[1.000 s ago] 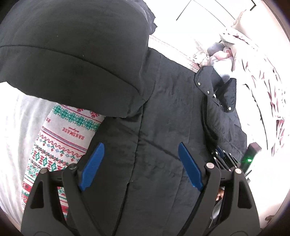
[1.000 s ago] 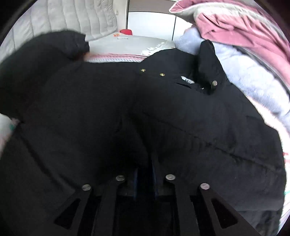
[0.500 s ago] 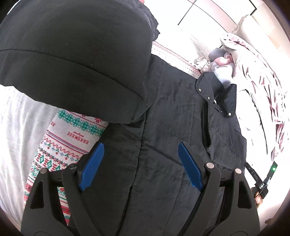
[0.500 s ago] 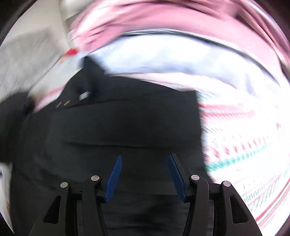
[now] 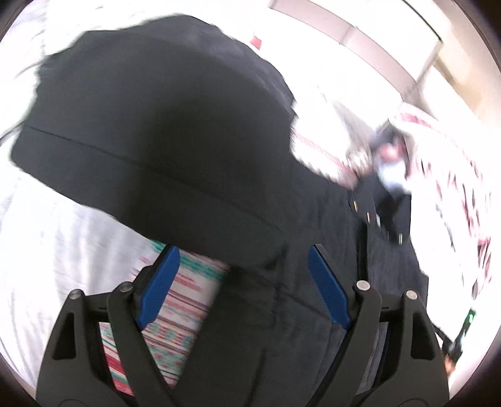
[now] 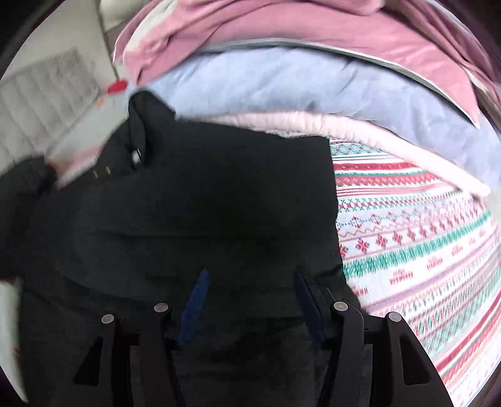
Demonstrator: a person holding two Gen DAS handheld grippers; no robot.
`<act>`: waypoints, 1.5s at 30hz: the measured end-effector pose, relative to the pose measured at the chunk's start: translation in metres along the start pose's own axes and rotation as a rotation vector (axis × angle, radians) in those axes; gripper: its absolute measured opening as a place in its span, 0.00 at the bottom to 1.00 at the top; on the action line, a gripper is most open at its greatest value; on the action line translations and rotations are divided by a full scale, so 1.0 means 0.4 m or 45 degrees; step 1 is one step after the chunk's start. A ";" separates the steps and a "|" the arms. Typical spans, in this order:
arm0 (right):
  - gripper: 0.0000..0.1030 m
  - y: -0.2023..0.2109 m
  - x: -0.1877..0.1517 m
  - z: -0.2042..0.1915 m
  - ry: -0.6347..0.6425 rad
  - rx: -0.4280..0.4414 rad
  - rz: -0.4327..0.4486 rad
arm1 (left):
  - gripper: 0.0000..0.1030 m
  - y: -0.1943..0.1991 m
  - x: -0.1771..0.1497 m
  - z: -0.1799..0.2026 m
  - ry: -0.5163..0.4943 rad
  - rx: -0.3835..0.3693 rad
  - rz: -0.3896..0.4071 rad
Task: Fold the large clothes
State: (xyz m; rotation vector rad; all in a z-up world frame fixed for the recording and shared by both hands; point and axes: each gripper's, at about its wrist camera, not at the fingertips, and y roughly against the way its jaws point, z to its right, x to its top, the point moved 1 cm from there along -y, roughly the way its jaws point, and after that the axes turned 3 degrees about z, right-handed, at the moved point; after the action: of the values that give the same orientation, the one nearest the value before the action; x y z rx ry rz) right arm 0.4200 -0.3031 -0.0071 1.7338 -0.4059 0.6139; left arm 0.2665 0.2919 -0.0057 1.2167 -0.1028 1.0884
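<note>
**Black padded coat spread on a patterned bedspread, both grippers released above it**

The black padded coat point(image 5: 281, 313) takes up most of both views. It lies spread over a bedspread point(image 6: 422, 250) printed in red, green and white knit-style bands; the same cloth shows under the coat's edge in the left wrist view point(image 5: 184, 300). In the right wrist view the coat point(image 6: 188, 219) ends in a straight edge on the right, with the bare bedspread just beside it.

A bulky sleeve point(image 5: 150, 131) of the coat fills the upper left of the left wrist view, stitched with one seam line across it, and hangs over the pale sheet point(image 5: 62, 250) and the patterned cloth below it. The picture is blurred, so I cannot tell whether the sleeve rests on the bed or stands raised off it.

Beyond the coat in the right wrist view lies a pile of bedding: a pink blanket point(image 6: 297, 28) on top, a pale blue one point(image 6: 297, 84) beneath, and a light pink edge point(image 6: 360, 131) lowest, touching the bedspread.

The coat's collar point(image 6: 147, 115) stands up at the far end, with small metal snaps point(image 5: 368, 216) along the front placket.

The left gripper point(image 5: 244, 275) has its jaws spread wide, blue pads point(image 5: 159, 278) apart, grasping nothing; one pad sits over the bedspread, the other over the coat. The right gripper point(image 6: 250, 297) is likewise released, its pads point(image 6: 194, 306) apart above the coat's cloth.
</note>
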 end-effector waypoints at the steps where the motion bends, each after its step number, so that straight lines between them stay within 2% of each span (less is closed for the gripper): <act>1: 0.56 0.016 0.000 0.001 -0.024 0.022 0.004 | 0.82 0.014 0.019 -0.032 0.055 0.001 0.029; 3: 0.58 0.045 -0.007 0.003 -0.046 0.076 0.017 | 0.82 0.047 0.061 -0.114 0.192 0.005 0.101; 7: 0.60 0.078 -0.015 0.020 -0.033 0.084 0.031 | 0.82 0.095 0.104 -0.275 0.454 0.039 0.208; 8: 0.60 0.083 -0.022 0.015 -0.031 0.089 0.037 | 0.82 0.104 0.107 -0.319 0.533 0.047 0.224; 9: 0.60 0.099 -0.073 0.003 -0.032 0.088 0.042 | 0.82 0.111 0.106 -0.363 0.617 0.042 0.235; 12: 0.61 0.095 -0.082 0.003 -0.032 0.098 0.022 | 0.82 0.110 0.088 -0.480 0.874 -0.004 0.235; 14: 0.61 0.109 -0.093 0.017 -0.028 0.100 0.012 | 0.82 0.089 0.068 -0.538 1.028 -0.074 0.220; 16: 0.61 0.129 -0.106 0.029 -0.024 0.093 0.013 | 0.81 0.047 0.049 -0.576 1.176 -0.206 0.191; 19: 0.61 0.142 -0.112 0.030 -0.026 0.096 0.014 | 0.81 0.003 0.034 -0.572 1.281 -0.395 0.201; 21: 0.61 0.143 -0.108 0.031 -0.032 0.097 0.014 | 0.79 -0.014 0.040 -0.560 1.281 -0.459 0.248; 23: 0.61 0.145 -0.108 0.034 -0.033 0.095 0.016 | 0.69 -0.012 0.041 -0.549 1.278 -0.478 0.316; 24: 0.61 0.146 -0.109 0.036 -0.031 0.092 0.016 | 0.56 -0.010 0.047 -0.536 1.277 -0.489 0.338; 25: 0.61 0.147 -0.109 0.039 -0.030 0.087 0.017 | 0.39 -0.009 0.048 -0.526 1.270 -0.510 0.358; 26: 0.61 0.148 -0.109 0.041 -0.030 0.084 0.018 | 0.32 0.000 0.054 -0.515 1.253 -0.526 0.374; 28: 0.61 0.150 -0.108 0.050 -0.034 0.079 0.017 | 0.12 0.024 0.067 -0.500 1.218 -0.508 0.408; 31: 0.61 0.151 -0.104 0.064 -0.055 0.076 0.015 | 0.11 0.080 0.077 -0.481 1.163 -0.504 0.493; 36: 0.61 0.149 -0.104 0.078 -0.088 0.104 -0.001 | 0.11 0.196 0.114 -0.382 0.873 -0.381 0.641; 39: 0.61 0.153 -0.103 0.082 -0.101 0.117 0.000 | 0.11 0.245 0.127 -0.301 0.688 -0.338 0.722; 42: 0.61 0.161 -0.102 0.094 -0.129 0.152 0.002 | 0.11 0.293 0.114 -0.207 0.491 -0.346 0.791; 45: 0.61 0.167 -0.099 0.116 -0.171 0.169 0.005 | 0.11 0.333 0.084 -0.101 0.329 -0.415 0.819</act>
State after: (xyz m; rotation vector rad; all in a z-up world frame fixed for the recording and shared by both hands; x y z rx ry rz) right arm 0.3589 -0.3665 0.0135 1.9080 -0.4714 0.5391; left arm 0.1701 0.3360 0.0907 0.7478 -0.4773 1.7017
